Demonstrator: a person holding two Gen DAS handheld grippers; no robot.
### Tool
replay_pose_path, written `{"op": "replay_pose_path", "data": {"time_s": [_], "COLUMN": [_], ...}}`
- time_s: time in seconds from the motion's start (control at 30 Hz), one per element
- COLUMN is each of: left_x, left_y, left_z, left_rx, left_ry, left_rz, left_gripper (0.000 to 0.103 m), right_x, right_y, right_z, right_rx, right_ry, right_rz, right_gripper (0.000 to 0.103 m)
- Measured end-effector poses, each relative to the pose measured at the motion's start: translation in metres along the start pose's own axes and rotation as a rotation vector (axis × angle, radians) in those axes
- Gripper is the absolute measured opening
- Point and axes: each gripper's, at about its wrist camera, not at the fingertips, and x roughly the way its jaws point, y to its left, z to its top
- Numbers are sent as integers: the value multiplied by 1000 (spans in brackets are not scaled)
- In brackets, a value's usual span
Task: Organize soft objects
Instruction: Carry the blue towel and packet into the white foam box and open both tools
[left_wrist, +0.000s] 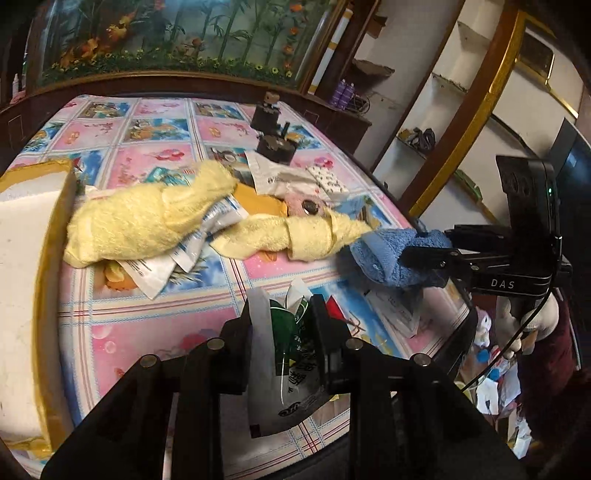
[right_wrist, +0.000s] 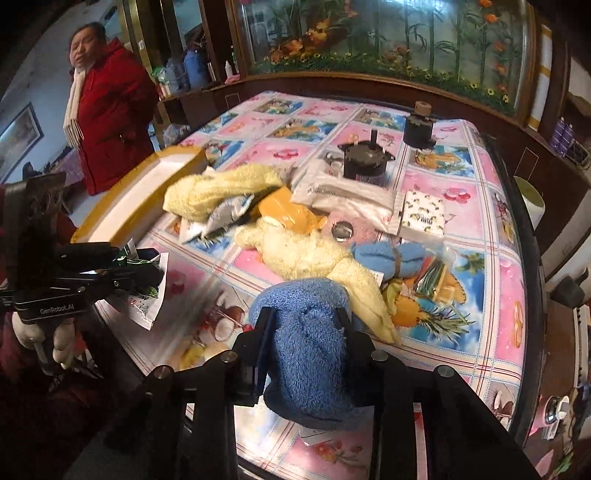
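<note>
In the left wrist view, a green-and-white packet is clamped in the left tongs above the desk. "DAS" is printed on the right tongs, which grip a blue towel beside yellow towels.

In the right wrist view, the blue towel is pinched in the right tongs; "GenRobot.AI" is read on the left tongs.

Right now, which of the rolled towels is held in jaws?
The dark blue towel, clamped in the right gripper. The two yellow towels and the tied pale blue one lie loose on the table.
</note>
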Motion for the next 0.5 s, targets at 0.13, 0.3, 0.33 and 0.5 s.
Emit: {"op": "replay_pose_path", "data": {"time_s": [0.13, 0.3, 0.33, 0.5], "left_x": [-49, -94, -98, -95], "left_y": [20, 67, 80, 149], "left_z": [20, 42, 45, 62], "left_rx": [-47, -115, -129, -232], "left_ry": [-111, -190, -195, -167], "left_rz": [7, 83, 115, 197], "left_gripper": [24, 24, 24, 24], "right_x": [-36, -48, -44, 7], "right_y": [11, 43, 51, 100], "right_z": [27, 77, 88, 143], "right_rx": [24, 44, 47, 69], "right_ry": [-116, -209, -213, -179], "right_rz": [51, 215, 249, 380], "right_gripper": [33, 33, 33, 33]}}
